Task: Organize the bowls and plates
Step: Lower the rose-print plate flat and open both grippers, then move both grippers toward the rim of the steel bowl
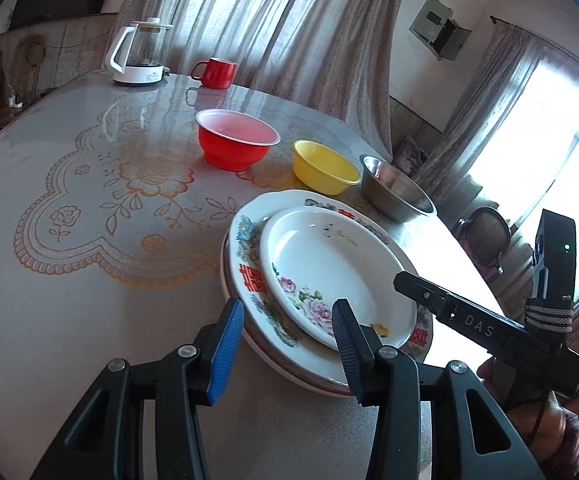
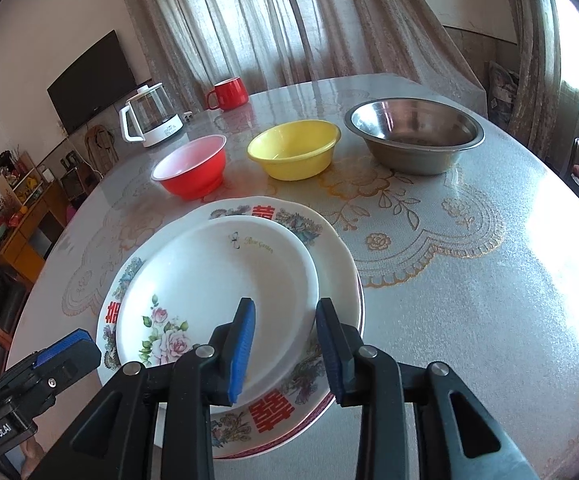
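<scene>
Both hand-held grippers hang over the near edge of the plate stack: the left hand-held gripper (image 1: 287, 334) and the right hand-held gripper (image 2: 285, 340) each stand partly open with nothing between the pads, the near rim of the stack showing in each gap but untouched as far as can be seen. The small rose plate (image 2: 213, 280) lies on the larger red-character plate (image 2: 273, 412), with another rim just visible beneath, all on the tabletop (image 2: 469, 300). Beyond stand the red bowl (image 2: 191, 170), yellow bowl (image 2: 293, 150) and steel bowl (image 2: 413, 136), apart in a row. The plates look stacked; nesting the bowls likely comes next, calling for a reach past the stack to a bowl rim.
</scene>
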`<state>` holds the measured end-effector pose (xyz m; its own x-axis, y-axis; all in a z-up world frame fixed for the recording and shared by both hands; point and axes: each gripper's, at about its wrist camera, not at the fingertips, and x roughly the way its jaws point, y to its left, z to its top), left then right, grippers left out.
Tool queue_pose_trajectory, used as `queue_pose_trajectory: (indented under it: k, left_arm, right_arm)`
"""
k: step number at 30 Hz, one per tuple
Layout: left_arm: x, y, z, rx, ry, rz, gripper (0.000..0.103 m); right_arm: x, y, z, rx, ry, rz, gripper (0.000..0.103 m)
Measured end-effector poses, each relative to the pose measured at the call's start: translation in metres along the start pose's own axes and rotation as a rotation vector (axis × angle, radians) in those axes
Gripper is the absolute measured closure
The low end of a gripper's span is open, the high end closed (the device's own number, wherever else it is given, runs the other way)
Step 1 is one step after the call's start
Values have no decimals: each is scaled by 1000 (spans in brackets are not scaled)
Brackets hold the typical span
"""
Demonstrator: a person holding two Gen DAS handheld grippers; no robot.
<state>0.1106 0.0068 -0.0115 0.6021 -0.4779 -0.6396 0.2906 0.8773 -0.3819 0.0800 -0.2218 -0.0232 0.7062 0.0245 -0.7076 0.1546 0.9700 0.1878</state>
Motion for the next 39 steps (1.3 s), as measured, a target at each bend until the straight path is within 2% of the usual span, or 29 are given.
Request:
queue_pose_trajectory:
  k: [7, 14, 22, 29, 39]
  left_arm:
    - [3, 6, 3, -20, 19, 115, 56]
    - [9, 5, 6, -14, 26, 180, 56]
    - [17, 5, 12, -45, 29, 189, 56]
    - [25, -2, 23, -36, 36, 213, 55]
    - [28, -6, 32, -65, 36, 201, 55]
  right_arm:
    - [-1, -3, 1, 13, 9, 20, 71]
    - [-4, -4, 7, 14, 3, 47, 71]
    - [7, -10, 18, 22, 39, 76, 71]
    - [4, -44, 33, 136, 16, 102, 71]
    - [13, -93, 54, 236, 17, 47, 71]
